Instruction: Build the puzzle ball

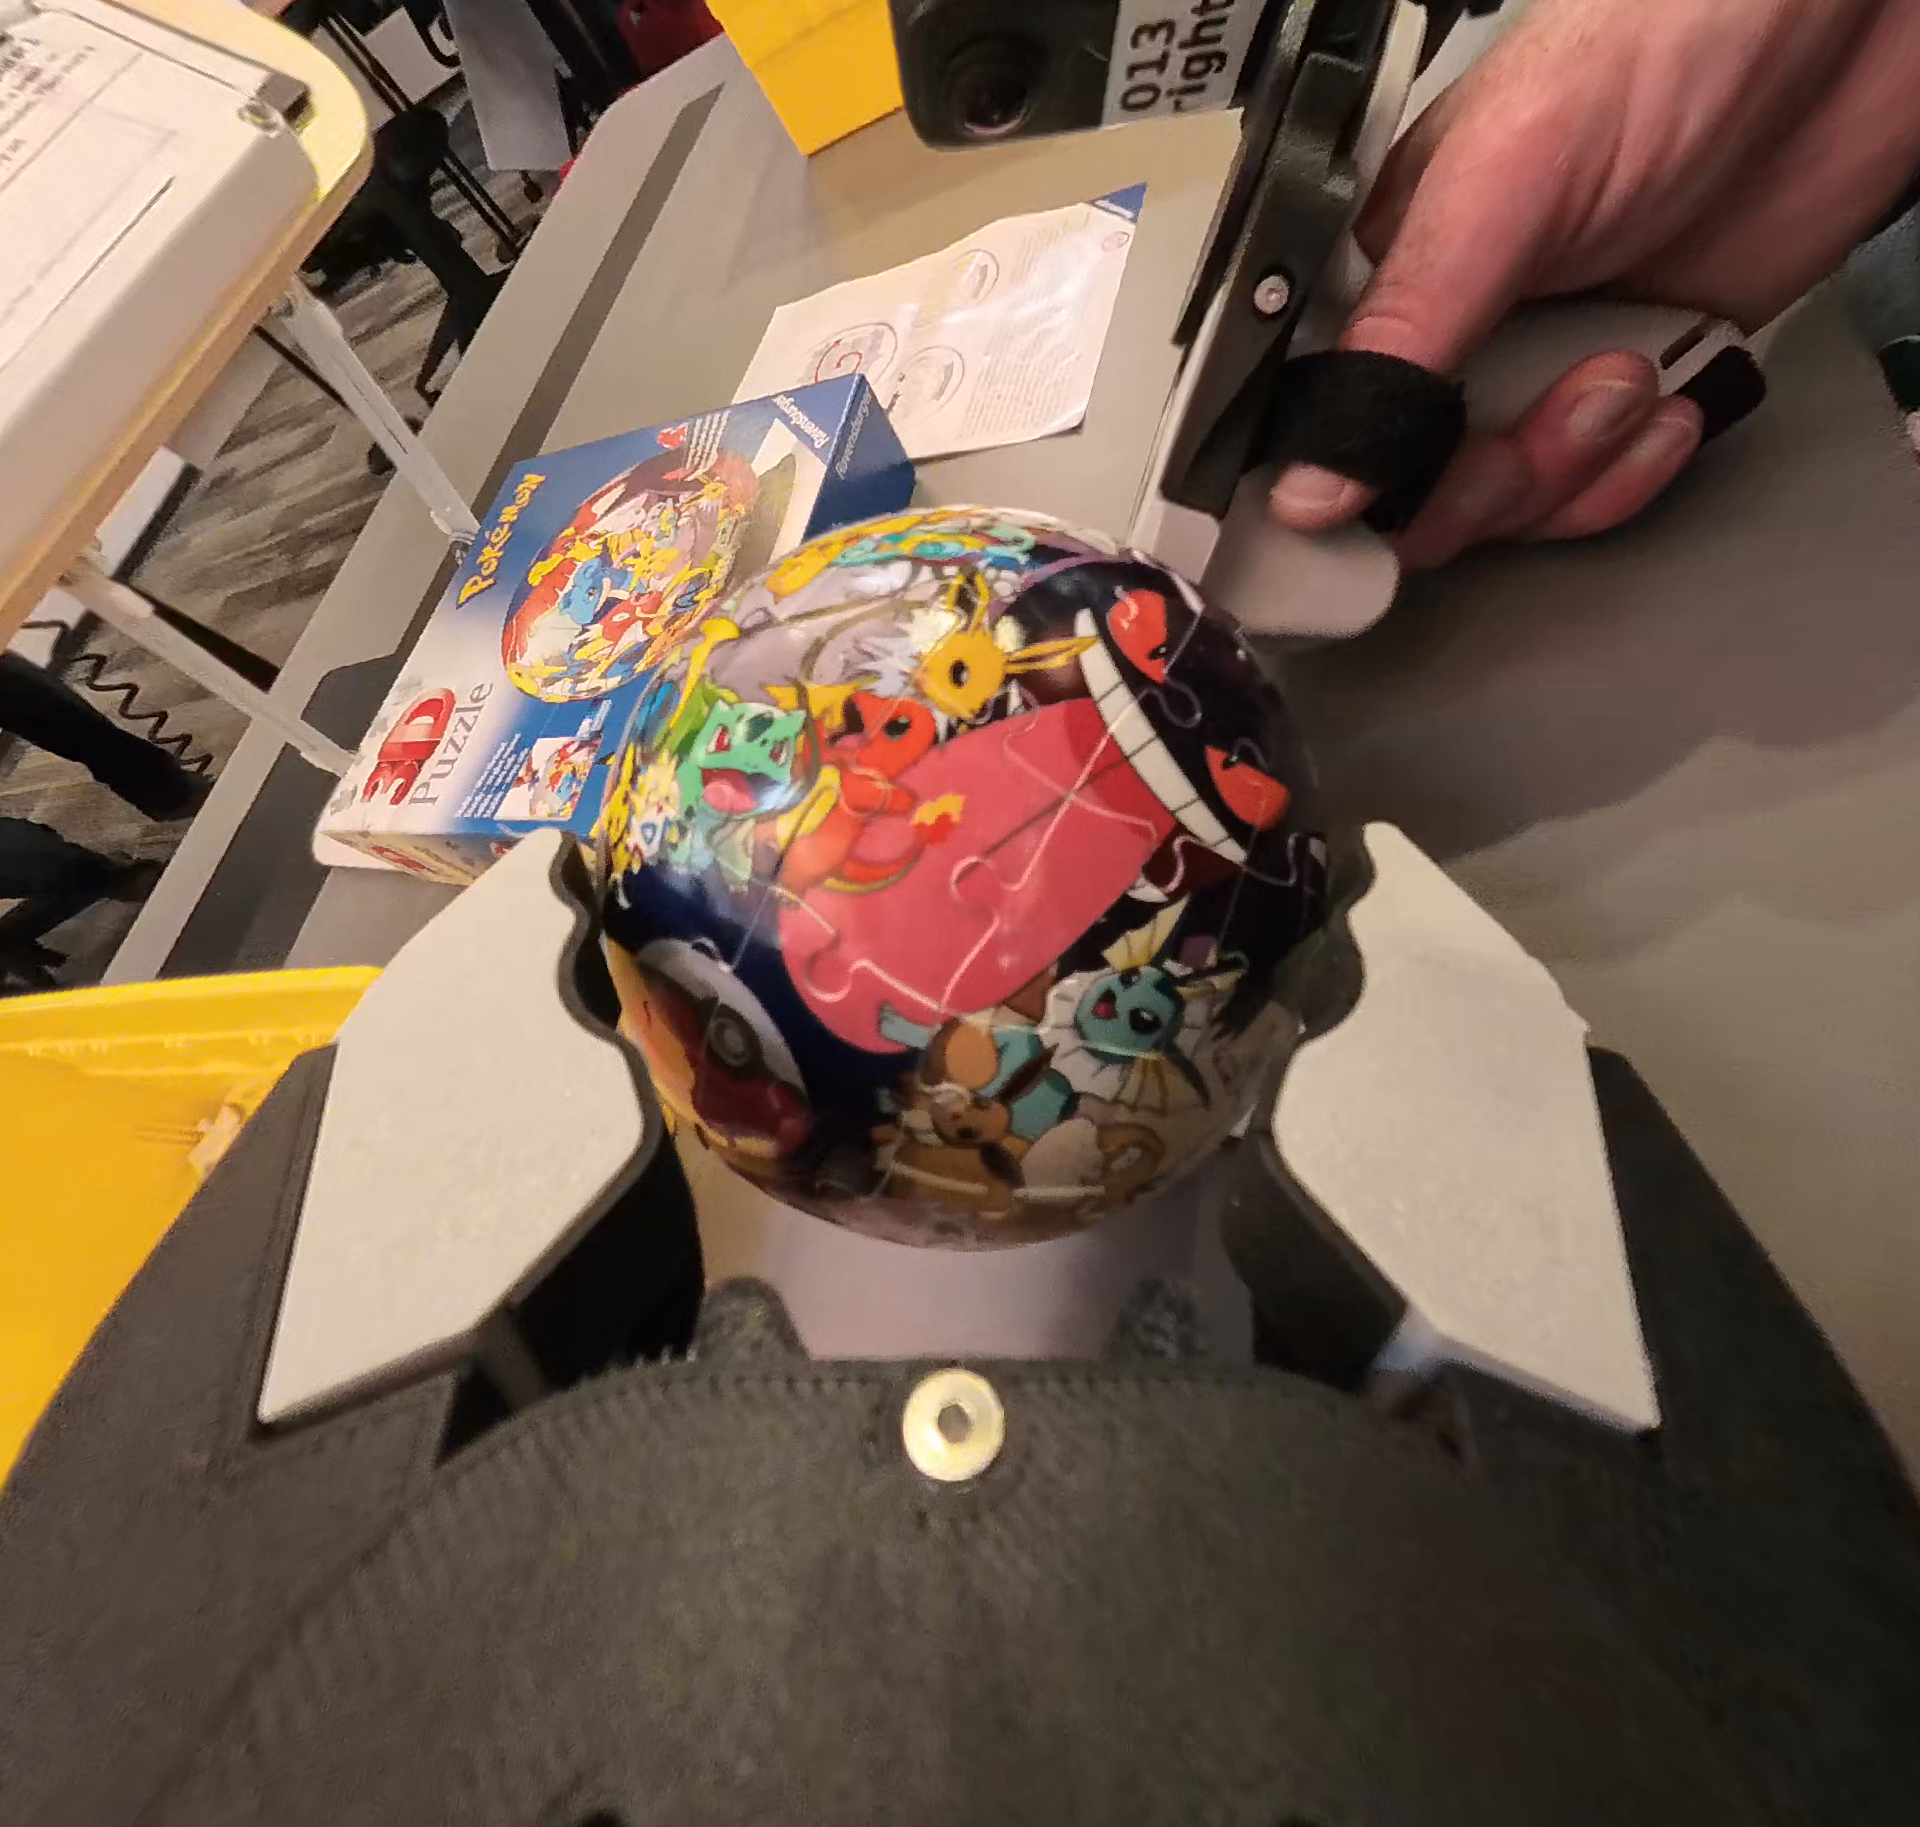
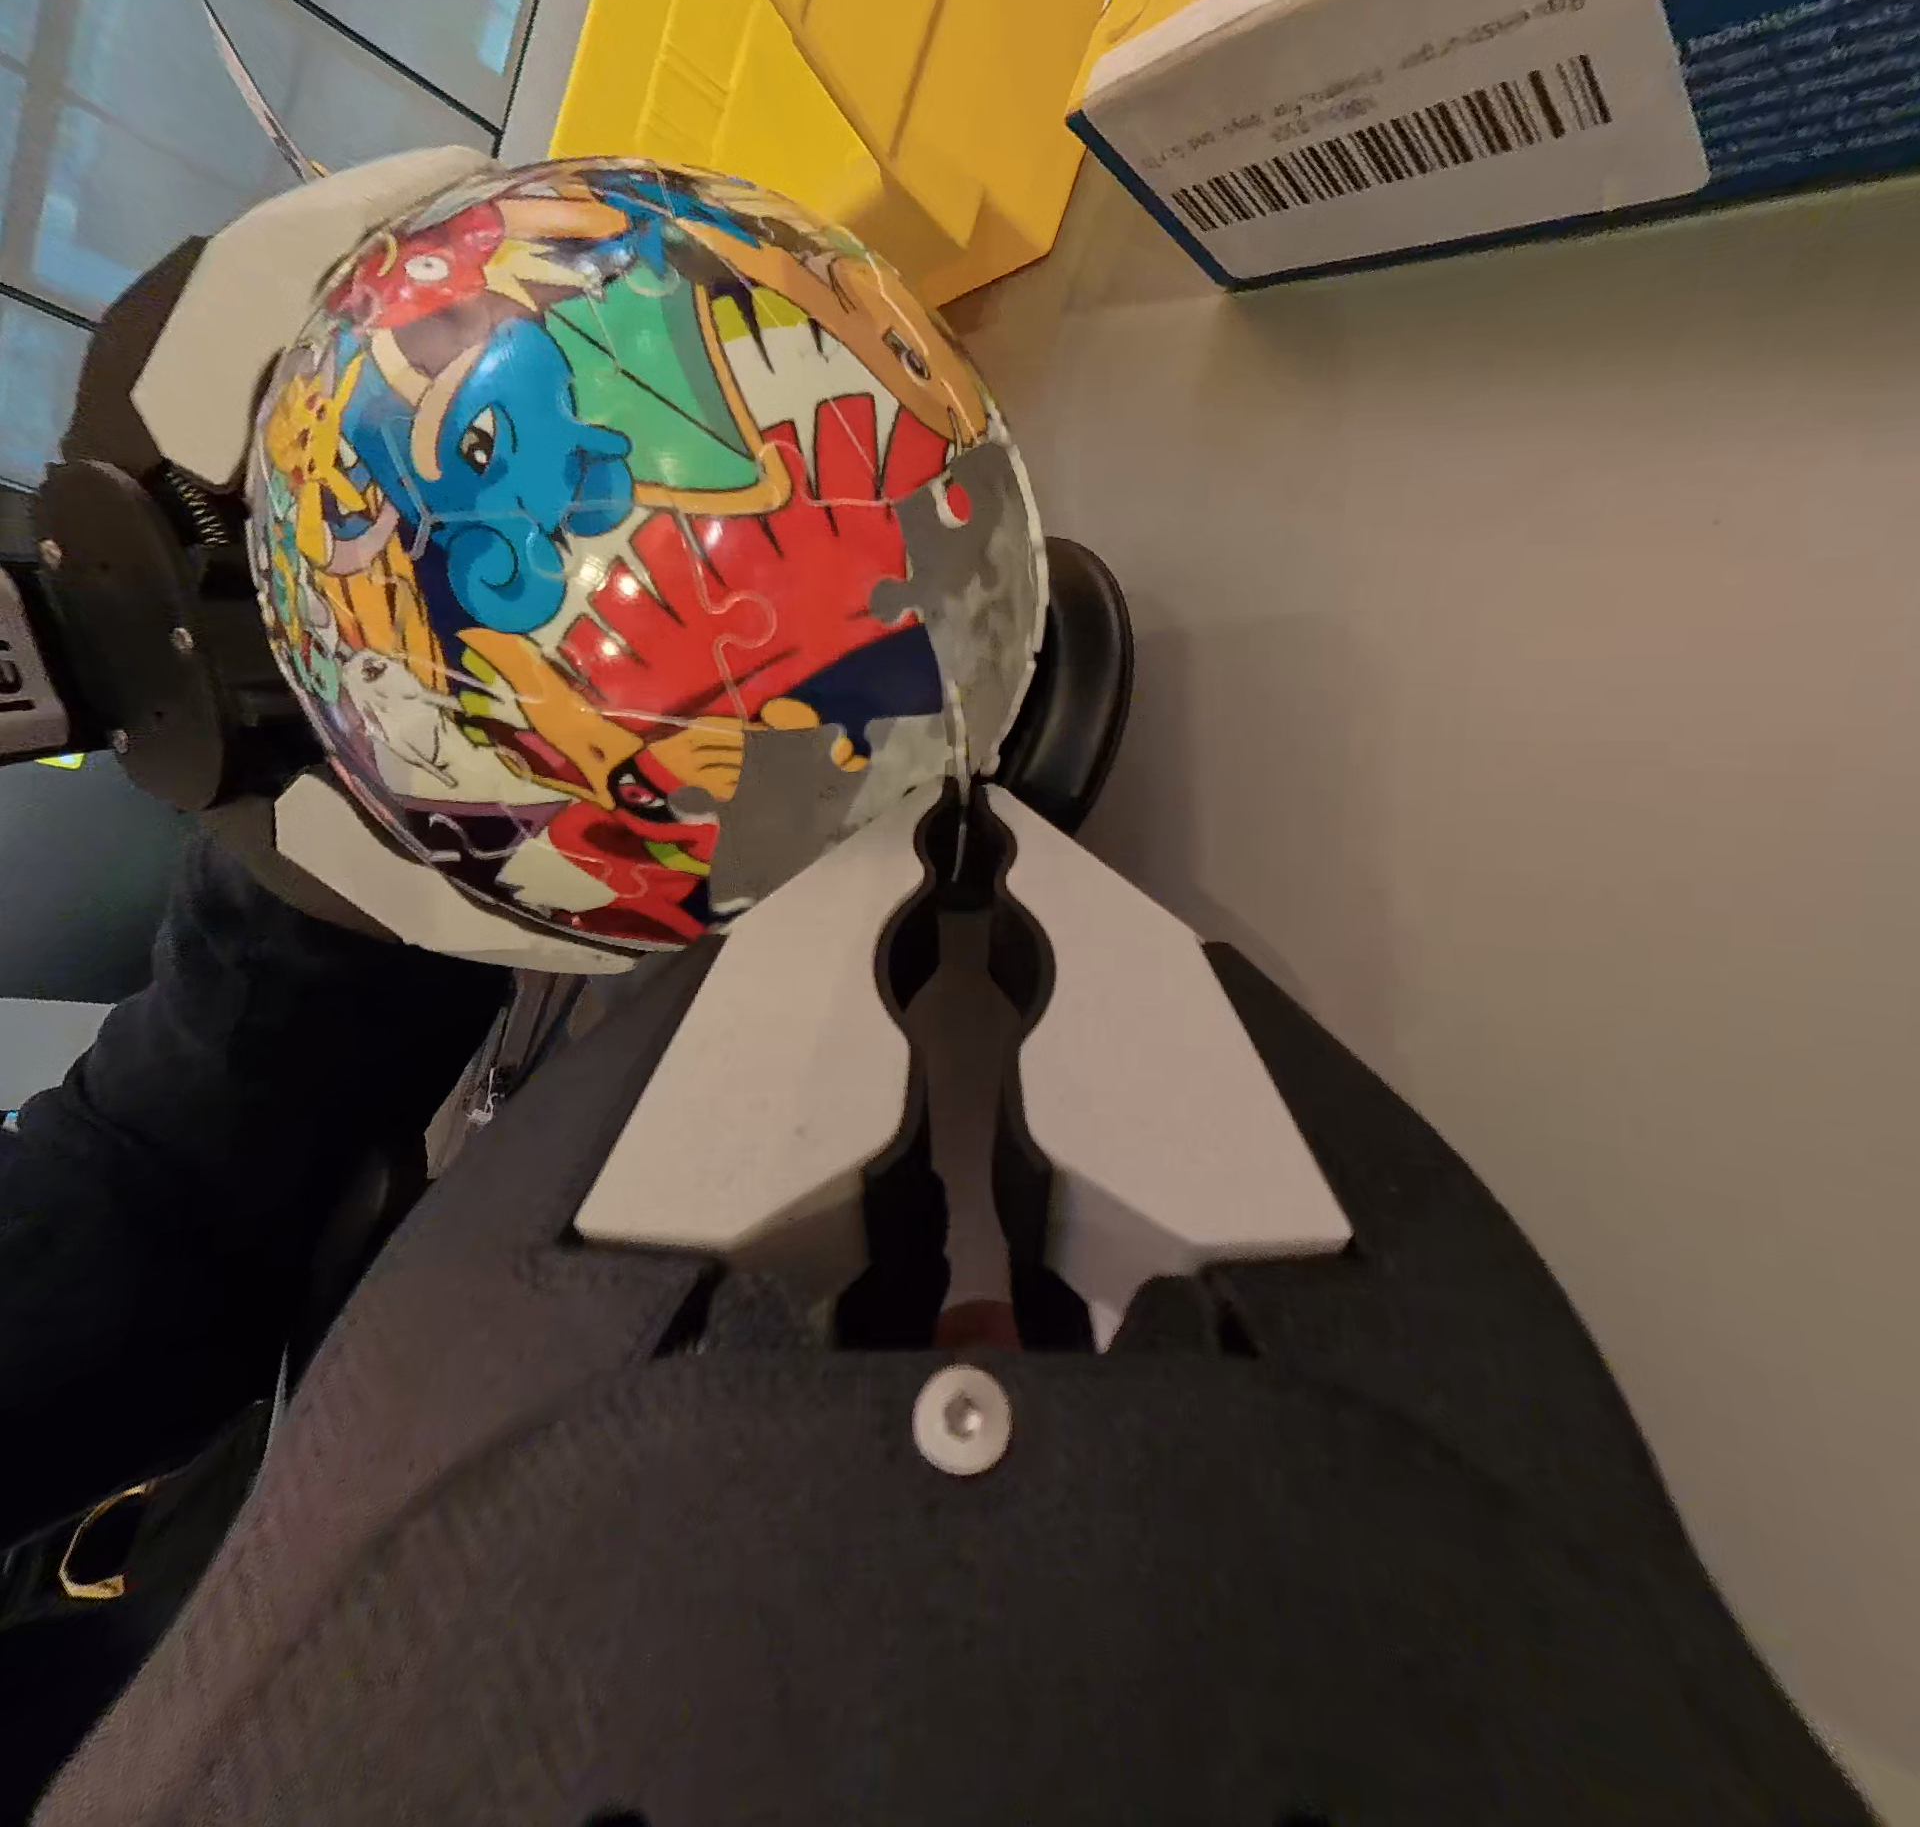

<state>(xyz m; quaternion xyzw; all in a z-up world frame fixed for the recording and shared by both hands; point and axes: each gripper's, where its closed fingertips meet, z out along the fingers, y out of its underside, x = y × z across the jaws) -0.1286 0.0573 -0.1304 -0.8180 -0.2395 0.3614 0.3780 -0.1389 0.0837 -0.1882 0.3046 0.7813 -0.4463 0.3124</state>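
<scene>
The left gripper (image 1: 961, 946) clamps the puzzle ball (image 1: 961, 873) between its two fingers above the grey table (image 1: 1662, 738), while the right gripper (image 2: 961, 832), its fingers closed together, touches the ball's near edge, so it should press gently along the seam and not knock the ball loose.

One puzzle ball (image 1: 961, 873), one puzzle box (image 1: 623, 634), one instruction sheet (image 1: 956, 323), two yellow bins (image 1: 800, 21), two grippers (image 1: 961, 904)
</scene>
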